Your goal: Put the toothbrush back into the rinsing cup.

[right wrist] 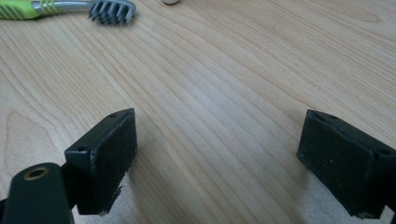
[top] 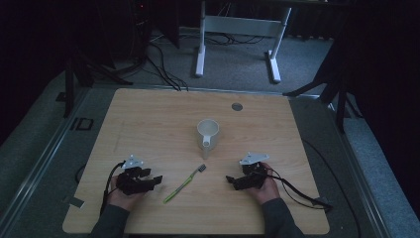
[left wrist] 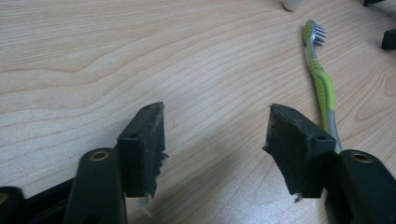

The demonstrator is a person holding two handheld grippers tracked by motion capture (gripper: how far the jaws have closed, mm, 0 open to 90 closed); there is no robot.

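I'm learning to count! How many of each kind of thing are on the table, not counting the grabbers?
Toothbrush, green and grey, lying flat: 1
Mug, white, standing upright: 1
Total: 2

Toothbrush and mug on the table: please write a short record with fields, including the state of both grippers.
surface: wooden table
toothbrush: green and grey, lies flat between the two grippers, bristle head toward the mug
mug: white, upright, handle toward the person, beyond the toothbrush head
left gripper: jaws open, nothing between them, toothbrush lies to its side
right gripper: jaws open, nothing between them, apart from the toothbrush
contact: neither gripper touches the toothbrush or the mug
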